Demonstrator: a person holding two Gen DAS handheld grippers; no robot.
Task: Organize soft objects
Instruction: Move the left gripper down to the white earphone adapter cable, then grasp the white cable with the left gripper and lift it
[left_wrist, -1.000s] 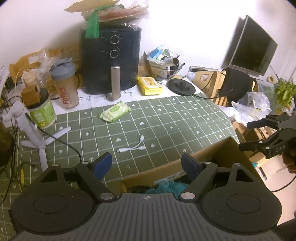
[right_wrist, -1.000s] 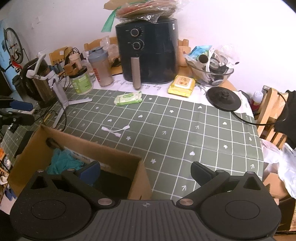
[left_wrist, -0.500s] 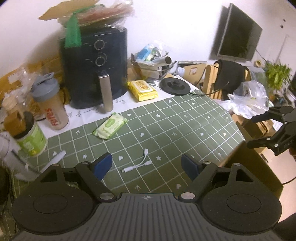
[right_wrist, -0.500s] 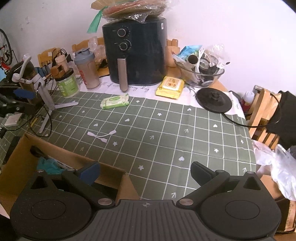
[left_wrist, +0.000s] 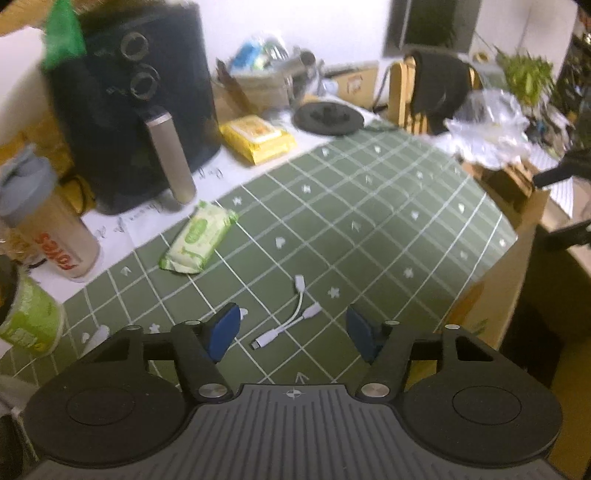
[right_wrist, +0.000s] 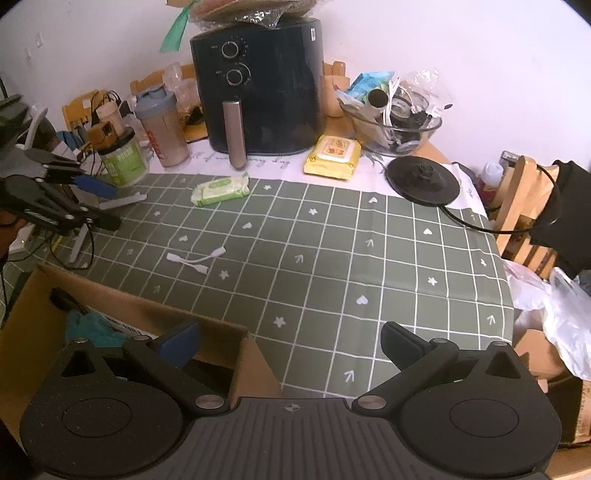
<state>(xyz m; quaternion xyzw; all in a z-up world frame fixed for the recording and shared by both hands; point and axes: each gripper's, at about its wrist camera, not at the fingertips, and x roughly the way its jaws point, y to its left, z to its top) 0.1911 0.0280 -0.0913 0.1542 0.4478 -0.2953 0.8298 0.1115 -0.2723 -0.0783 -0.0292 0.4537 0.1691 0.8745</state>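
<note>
Green checked tablecloth (left_wrist: 369, 229) below: left gripper (left_wrist: 291, 332) tilts down over white cable (left_wrist: 288, 321), empty jaws closing; right gripper (right_wrist: 290, 341) wide

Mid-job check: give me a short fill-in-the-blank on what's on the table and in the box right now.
1. The white adapter cable lies on the ____ checked tablecloth.
2. The green wipes pack lies in front of the black ____.
3. The teal cloth sits inside the ____ box.
4. The left gripper is closing, yet nothing is ____ by its pads.

Missing words: green; air fryer; cardboard; touched
</note>
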